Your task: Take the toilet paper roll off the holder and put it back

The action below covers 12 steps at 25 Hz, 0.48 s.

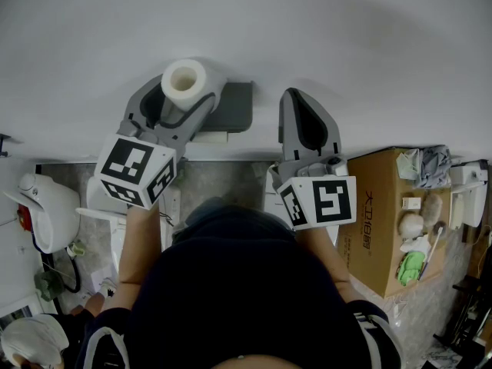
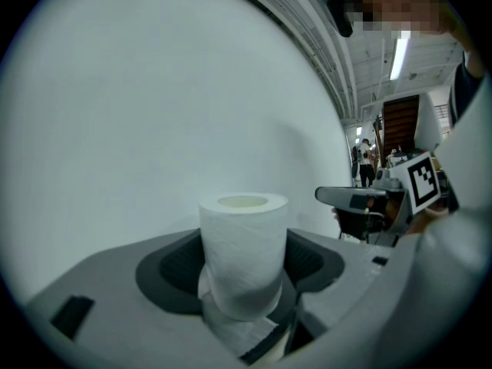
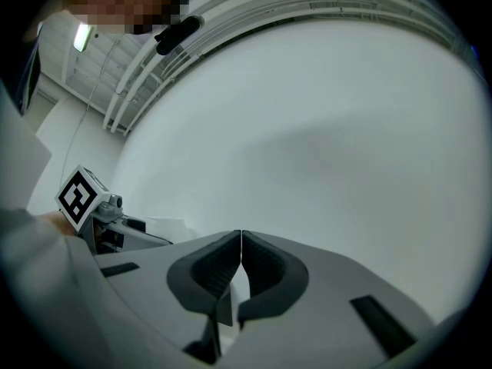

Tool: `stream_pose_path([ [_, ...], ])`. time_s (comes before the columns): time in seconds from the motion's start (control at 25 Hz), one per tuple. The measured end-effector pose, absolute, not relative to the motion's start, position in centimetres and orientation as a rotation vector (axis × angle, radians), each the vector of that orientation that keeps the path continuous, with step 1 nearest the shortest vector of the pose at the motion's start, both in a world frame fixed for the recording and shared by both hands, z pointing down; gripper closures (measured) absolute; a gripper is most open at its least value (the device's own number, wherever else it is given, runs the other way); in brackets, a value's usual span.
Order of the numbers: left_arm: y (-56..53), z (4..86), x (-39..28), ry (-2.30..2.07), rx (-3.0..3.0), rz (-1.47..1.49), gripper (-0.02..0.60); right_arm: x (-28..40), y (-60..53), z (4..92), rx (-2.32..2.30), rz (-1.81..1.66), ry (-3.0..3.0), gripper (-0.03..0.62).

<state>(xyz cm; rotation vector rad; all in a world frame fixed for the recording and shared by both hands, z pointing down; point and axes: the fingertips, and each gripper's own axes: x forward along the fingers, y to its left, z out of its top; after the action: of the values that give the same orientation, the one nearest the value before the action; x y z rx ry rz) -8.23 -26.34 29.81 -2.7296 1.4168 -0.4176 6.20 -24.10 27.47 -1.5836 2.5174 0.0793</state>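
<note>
While the left tool [image 1: 187, 92] pinches the toilet paper roll [image 2: 243, 244] upright between its wide-set jaws, just beside the dark holder [image 1: 234, 106] on the wall, the task seems to be at its return step: the roll is off and next needs lining up with the holder. Both hands reach roughly level toward the wall; the right tool [image 3: 241, 241] is pressed together, empty.

Head view, 12 o'clock: holder [image 1: 237, 104] partly hidden behind roll [image 1: 184, 78] and left gripper [image 1: 190, 91].
6 o'clock: torso [image 1: 238, 290] covers most of the floor [image 1: 223, 177].
3 o'clock: box [image 1: 367, 241] contents too small to identify.
Left gripper view: roll [image 2: 243, 248] base hidden between the jaws. Figures [image 2: 363, 160] at 3 o'clock too small to make out.
</note>
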Motion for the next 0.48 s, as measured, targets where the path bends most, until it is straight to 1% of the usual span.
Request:
stream_pose_path([
  [0.16,-26.36,29.79,-8.33,1.425,-2.715,-0.401,0.278,6.17,-23.94,27.47,-1.582,0.082,2.518,0.577],
  [0.48,-26.24,29.11,-8.86,1.436,-2.703,-0.312,0.241,6.38,-23.72,27.62,-1.594,0.082,2.514,0.577],
])
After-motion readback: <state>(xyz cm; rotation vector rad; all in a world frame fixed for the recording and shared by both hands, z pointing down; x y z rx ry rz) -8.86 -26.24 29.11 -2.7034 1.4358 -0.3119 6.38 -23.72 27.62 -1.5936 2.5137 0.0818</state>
